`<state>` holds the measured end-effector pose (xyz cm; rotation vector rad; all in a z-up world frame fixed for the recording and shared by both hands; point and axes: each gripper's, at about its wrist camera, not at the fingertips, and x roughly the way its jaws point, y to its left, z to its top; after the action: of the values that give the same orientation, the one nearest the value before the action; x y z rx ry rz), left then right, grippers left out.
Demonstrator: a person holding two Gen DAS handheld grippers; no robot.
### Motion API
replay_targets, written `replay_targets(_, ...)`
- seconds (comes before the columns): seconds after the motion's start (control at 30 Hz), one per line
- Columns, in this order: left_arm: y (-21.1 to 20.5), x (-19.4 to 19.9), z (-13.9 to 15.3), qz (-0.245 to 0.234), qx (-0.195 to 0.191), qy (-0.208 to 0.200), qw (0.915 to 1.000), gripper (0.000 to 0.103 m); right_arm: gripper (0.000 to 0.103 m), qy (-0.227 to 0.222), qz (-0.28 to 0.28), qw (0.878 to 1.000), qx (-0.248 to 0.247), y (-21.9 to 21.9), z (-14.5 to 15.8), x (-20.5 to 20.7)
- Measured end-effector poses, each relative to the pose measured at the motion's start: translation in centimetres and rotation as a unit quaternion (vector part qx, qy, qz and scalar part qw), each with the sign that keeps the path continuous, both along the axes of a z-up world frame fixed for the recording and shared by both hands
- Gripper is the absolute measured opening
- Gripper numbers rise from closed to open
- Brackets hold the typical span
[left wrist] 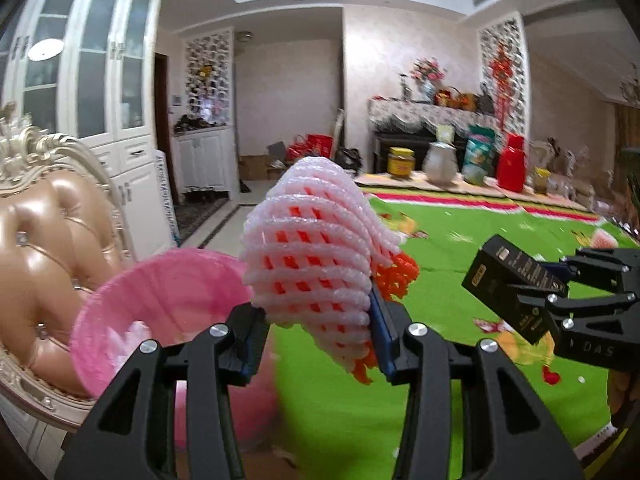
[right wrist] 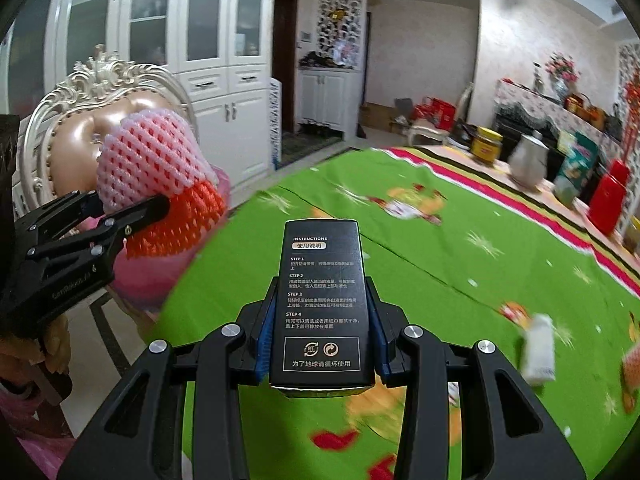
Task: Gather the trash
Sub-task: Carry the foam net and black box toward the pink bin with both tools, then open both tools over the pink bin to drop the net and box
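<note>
Left wrist cam sits just behind the left gripper [left wrist: 318, 332], looking forward along its fingers, very close to the foam fruit net [left wrist: 310, 264] between them. Beyond the tips: pink basket [left wrist: 160, 292] left of the tongs, green tablecloth [left wrist: 440, 272] ahead, right gripper [left wrist: 560, 300] far right of frame.

Right wrist cam sits behind the right gripper [right wrist: 322, 336], facing forward over the black box [right wrist: 320, 300] it frames close up, slightly downward onto the tablecloth [right wrist: 440, 248]. Left gripper [right wrist: 120, 208] appears at its left (so views cross).

Shared: each other's tongs, tablecloth, ornate chair [left wrist: 48, 216] [right wrist: 104, 80], white cabinets [left wrist: 100, 80] [right wrist: 208, 40], far sideboard clutter.
</note>
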<state>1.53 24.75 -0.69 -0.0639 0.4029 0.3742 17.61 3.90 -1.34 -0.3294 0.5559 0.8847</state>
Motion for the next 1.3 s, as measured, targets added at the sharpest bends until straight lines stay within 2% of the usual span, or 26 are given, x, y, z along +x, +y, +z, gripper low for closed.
replay_targets(0.23, 6.5, -3.0, 1.0, 0.063, 0.002, -0.01, 0.9979, 0.043, 0.038, -0.01, 0.053, 0.998, 0.011, 6.2, 1.8, -1.5)
replay_targets(0.43, 11.7, -4.1, 0.8, 0.103, -0.01, 0.004, 0.9946, 0.044, 0.038, -0.009, 0.09, 0.996, 0.013, 11.7, 2.4, -2.2)
replay_targets(0.77, 16.6, -4.0, -1.3, 0.12, -0.043, 0.022, 0.9915, 0.045, 0.039, 0.022, 0.126, 0.992, 0.007, 19.2, 1.5, -1.7)
replay_targets(1.03, 18.9, -3.8, -3.3, 0.124, -0.057, 0.037, 0.9899, 0.05, 0.04, 0.045, 0.136, 0.99, 0.009, 21.8, 0.4, -0.7)
replay_targets(1.07, 19.1, -3.7, -3.7, 0.123, -0.058, 0.042, 0.9898, 0.052, 0.041, 0.048, 0.141, 0.989, 0.012, 22.0, 0.2, -0.7)
replay_targets(1.1, 19.2, -3.6, -4.0, 0.125, -0.057, 0.05, 0.9893, 0.059, 0.055, 0.05, 0.144, 0.988, 0.012, 22.2, 0.0, -0.6)
replay_targets(1.13, 19.3, -3.6, -4.3, 0.132, -0.054, 0.057, 0.9881, 0.066, 0.076, 0.053, 0.145, 0.988, 0.012, 22.4, -0.2, -0.5)
replay_targets(1.17, 19.2, -3.7, -4.5, 0.139, -0.051, 0.06, 0.9871, 0.07, 0.081, 0.053, 0.139, 0.989, 0.013, 22.4, -0.4, -0.4)
replay_targets(1.3, 18.8, -5.1, -4.6, 0.166, -0.036, 0.061, 0.9837, 0.08, 0.081, 0.053, 0.131, 0.99, 0.017, 21.4, -0.6, -0.3)
